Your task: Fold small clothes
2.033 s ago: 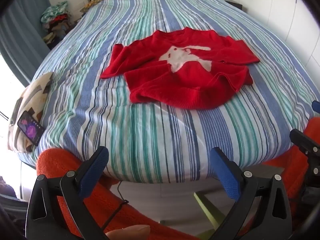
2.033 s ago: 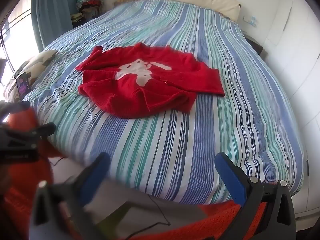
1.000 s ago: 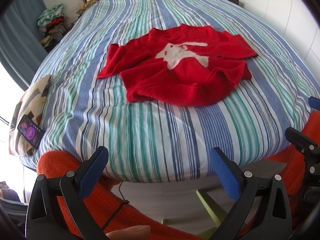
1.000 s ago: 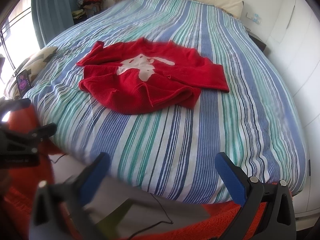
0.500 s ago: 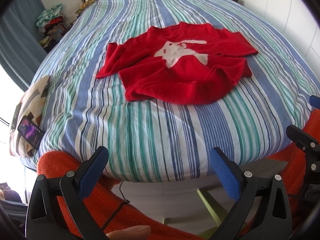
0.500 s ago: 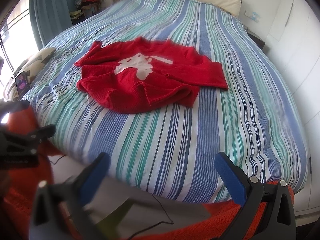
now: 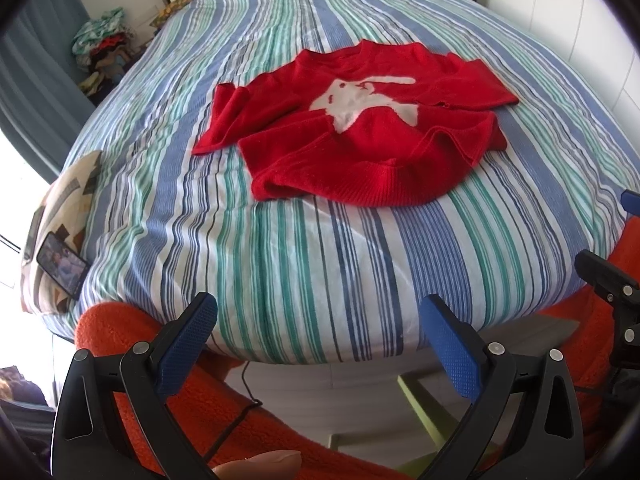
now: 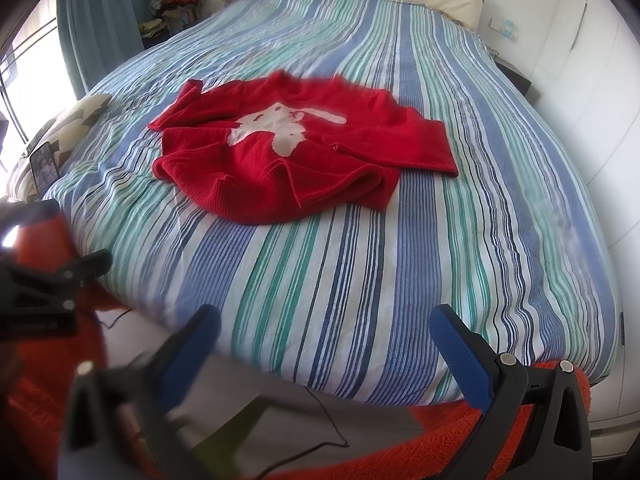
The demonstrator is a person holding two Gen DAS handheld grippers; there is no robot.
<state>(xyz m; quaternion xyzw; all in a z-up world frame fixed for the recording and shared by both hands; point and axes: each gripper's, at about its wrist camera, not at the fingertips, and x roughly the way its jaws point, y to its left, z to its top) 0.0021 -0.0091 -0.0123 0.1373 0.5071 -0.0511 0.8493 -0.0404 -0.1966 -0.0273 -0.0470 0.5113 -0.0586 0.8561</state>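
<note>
A small red sweater with a white rabbit figure lies rumpled on the striped bedspread, its hem bunched toward me; it also shows in the right wrist view. My left gripper is open and empty, held off the near edge of the bed, well short of the sweater. My right gripper is open and empty, also at the near edge of the bed. The right gripper's body shows at the left wrist view's right edge.
A patterned cushion with a phone on it lies at the bed's left edge. A pile of clothes sits by the curtain. An orange fleece lies below the grippers. A white wall runs along the right.
Both grippers have moved slightly nearer the bed, so the sweater looks a little larger. Both stayed open. The sweater has not moved.
</note>
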